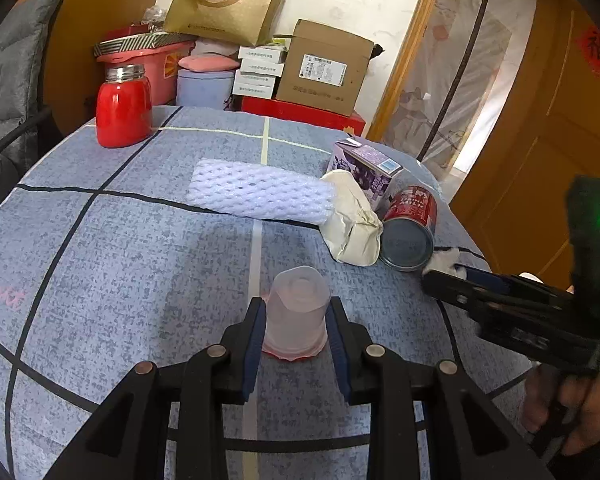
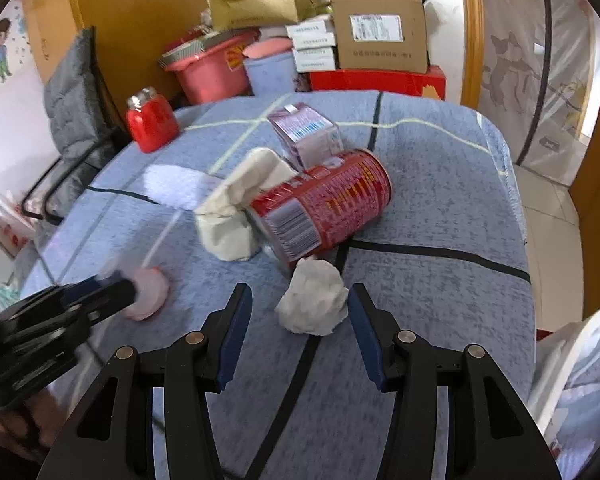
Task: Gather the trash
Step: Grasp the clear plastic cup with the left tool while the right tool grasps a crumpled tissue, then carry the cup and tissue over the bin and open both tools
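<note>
On the blue cloth (image 1: 120,248), left claw (image 1: 296,320) clamped on upturned plastic cup (image 1: 296,312), right claw (image 2: 300,320) released around paper wad (image 2: 313,302).

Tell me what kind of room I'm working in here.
Likely a lived-in home room: a table under a blue checked cloth, stacked cardboard boxes and a pink plastic tub behind, and a doorway with a mesh curtain.

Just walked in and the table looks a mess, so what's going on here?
A person is clearing trash off the table with two handheld grippers. The left gripper is closed on an upturned plastic cup. The right gripper is open around a crumpled white paper ball, not yet squeezing it. A tipped red can, a purple carton and foam netting remain.
</note>
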Action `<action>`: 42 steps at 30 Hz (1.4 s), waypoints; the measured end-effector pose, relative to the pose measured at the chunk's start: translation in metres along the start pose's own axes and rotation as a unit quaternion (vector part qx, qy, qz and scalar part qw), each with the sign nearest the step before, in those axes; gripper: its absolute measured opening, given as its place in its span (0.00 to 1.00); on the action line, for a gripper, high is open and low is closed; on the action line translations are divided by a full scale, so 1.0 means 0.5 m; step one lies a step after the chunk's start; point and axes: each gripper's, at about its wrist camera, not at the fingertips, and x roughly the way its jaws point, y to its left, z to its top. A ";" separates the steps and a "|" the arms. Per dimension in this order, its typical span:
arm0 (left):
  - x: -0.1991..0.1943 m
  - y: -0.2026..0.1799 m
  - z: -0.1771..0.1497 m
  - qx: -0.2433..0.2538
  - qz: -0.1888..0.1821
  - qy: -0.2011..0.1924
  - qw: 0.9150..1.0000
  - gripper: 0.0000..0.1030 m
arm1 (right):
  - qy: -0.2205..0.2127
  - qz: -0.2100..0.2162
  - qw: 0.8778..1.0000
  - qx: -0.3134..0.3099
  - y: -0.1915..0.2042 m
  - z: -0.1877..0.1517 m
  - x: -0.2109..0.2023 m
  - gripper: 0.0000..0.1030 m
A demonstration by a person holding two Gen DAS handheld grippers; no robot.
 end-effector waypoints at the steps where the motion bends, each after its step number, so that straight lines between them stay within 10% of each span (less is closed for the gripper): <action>1: 0.001 0.000 0.000 0.001 -0.001 0.001 1.000 0.30 | 0.004 -0.009 1.000 0.001 -0.002 0.001 0.007 0.42; 7: -0.003 -0.013 -0.003 0.008 -0.004 0.001 1.000 0.30 | -0.008 -0.008 1.000 0.012 -0.020 -0.008 -0.009 0.29; 42: -0.160 -0.296 -0.098 0.108 -0.064 -0.021 0.992 0.30 | -0.092 -0.010 0.994 0.055 -0.105 -0.207 -0.353 0.29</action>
